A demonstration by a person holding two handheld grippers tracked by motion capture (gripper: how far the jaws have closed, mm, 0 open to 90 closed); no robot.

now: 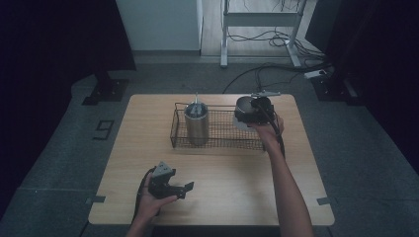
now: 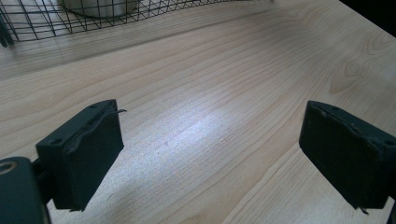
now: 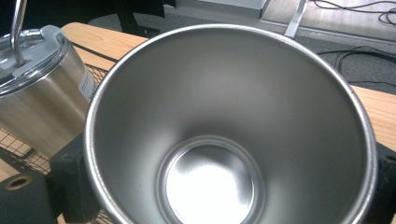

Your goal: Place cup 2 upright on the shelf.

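A black wire basket (image 1: 217,140) stands across the back half of the wooden table (image 1: 222,187). A steel tumbler with a lid and a straw (image 1: 196,123) stands upright in its left part. Over the basket's right end my right gripper (image 1: 249,112) is shut on an open steel cup (image 1: 245,104); in the right gripper view the cup (image 3: 229,130) sits between the jaws, its mouth towards the camera, with the lidded tumbler (image 3: 39,88) to its left. My left gripper (image 1: 184,190) rests near the table's front left, open, with bare wood between its jaws (image 2: 210,154).
The basket's near wall (image 2: 93,18) lies ahead of the left gripper. Bare tabletop (image 1: 237,168) stretches between the basket and the front edge. Behind the table are a metal desk frame (image 1: 259,19), floor cables (image 1: 276,39) and dark stands at both sides.
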